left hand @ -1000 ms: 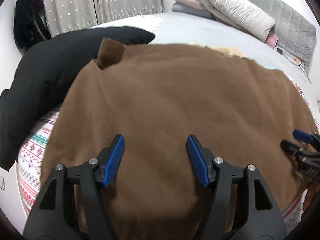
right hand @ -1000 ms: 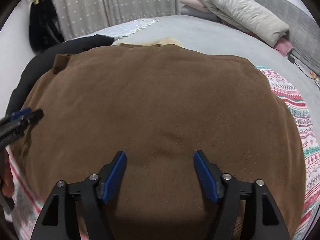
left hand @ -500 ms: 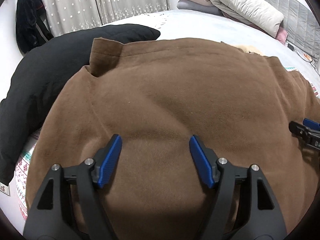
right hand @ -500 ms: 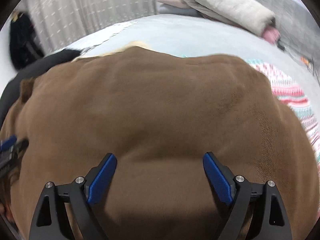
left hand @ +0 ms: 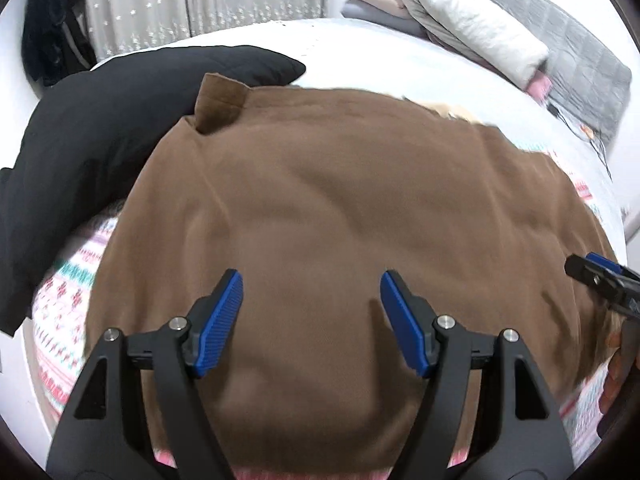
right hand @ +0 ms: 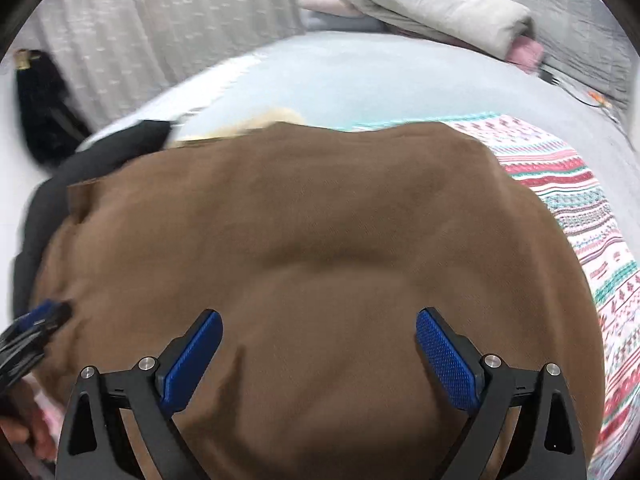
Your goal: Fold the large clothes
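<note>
A large brown garment (left hand: 340,208) (right hand: 312,240) lies spread flat on the bed, one small cuff or corner sticking up at its far left edge. My left gripper (left hand: 310,280) hovers open over its near left part, nothing between the blue pads. Over the near right part my right gripper (right hand: 318,320) has its jaws opening wide, only the cloth's surface below them and no fold pinched. Each gripper's tip shows at the edge of the other's view: the right one (left hand: 600,276), the left one (right hand: 36,324).
A black padded garment (left hand: 100,128) lies left of the brown one. A patterned red, green and white blanket (right hand: 580,208) lies underneath. Folded bedding and pillows (left hand: 460,20) are stacked at the headboard. A cable (left hand: 592,140) trails at the far right. Curtains and dark hanging clothes (left hand: 52,24) stand behind.
Both grippers dipped toward the cloth half a second ago and have pulled back up. The right gripper's jaws have spread clearly wider; the left ones barely changed. The brown garment stays flat.
</note>
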`<act>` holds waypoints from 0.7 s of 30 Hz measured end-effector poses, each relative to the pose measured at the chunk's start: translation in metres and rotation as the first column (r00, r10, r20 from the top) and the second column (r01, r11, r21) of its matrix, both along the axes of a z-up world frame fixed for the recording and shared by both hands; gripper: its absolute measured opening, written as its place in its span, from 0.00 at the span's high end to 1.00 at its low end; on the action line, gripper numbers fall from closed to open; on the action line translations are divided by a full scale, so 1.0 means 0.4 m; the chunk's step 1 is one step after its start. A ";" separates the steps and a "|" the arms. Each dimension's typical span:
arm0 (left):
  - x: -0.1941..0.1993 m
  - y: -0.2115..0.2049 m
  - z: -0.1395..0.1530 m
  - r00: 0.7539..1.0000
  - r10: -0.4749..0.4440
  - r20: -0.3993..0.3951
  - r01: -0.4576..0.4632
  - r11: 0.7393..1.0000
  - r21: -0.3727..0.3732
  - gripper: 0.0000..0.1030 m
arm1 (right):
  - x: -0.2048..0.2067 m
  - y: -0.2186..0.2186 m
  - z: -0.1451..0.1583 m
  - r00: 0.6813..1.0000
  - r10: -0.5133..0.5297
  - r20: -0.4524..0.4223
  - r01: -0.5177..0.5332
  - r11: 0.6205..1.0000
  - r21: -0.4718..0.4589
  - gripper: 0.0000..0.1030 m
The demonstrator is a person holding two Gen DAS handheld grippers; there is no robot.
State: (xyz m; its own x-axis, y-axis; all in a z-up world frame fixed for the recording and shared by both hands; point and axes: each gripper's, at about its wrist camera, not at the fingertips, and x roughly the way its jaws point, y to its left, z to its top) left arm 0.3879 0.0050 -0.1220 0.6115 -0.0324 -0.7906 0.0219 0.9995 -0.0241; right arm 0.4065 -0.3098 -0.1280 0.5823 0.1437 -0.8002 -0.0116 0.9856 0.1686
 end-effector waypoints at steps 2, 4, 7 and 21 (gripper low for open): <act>-0.034 0.021 -0.004 1.000 0.016 -0.015 -0.016 1.000 0.025 0.30 | -0.056 0.030 0.006 0.997 0.067 -0.024 -0.067 0.998 0.002 0.05; -0.049 0.066 -0.018 0.998 0.048 -0.049 -0.047 0.999 0.021 0.30 | -0.088 0.031 -0.006 0.993 0.099 -0.070 -0.100 0.995 -0.014 0.05; -0.077 0.165 -0.050 0.992 0.074 -0.104 -0.079 0.995 -0.053 0.34 | -0.125 -0.038 -0.060 0.988 0.056 -0.147 -0.067 0.995 -0.073 0.05; -0.234 0.147 0.060 0.997 0.077 -0.024 -0.077 0.997 -0.007 0.42 | -0.326 -0.392 0.012 0.956 -0.290 -0.050 0.288 0.957 -0.036 0.03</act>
State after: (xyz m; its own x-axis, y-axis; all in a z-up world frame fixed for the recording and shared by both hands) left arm 0.2943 0.0638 -0.0980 0.5937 0.0074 -0.8046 -0.0558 0.9979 -0.0319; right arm 0.2762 -0.4665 -0.1230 0.5509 -0.0471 -0.8332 0.2827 0.9499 0.1332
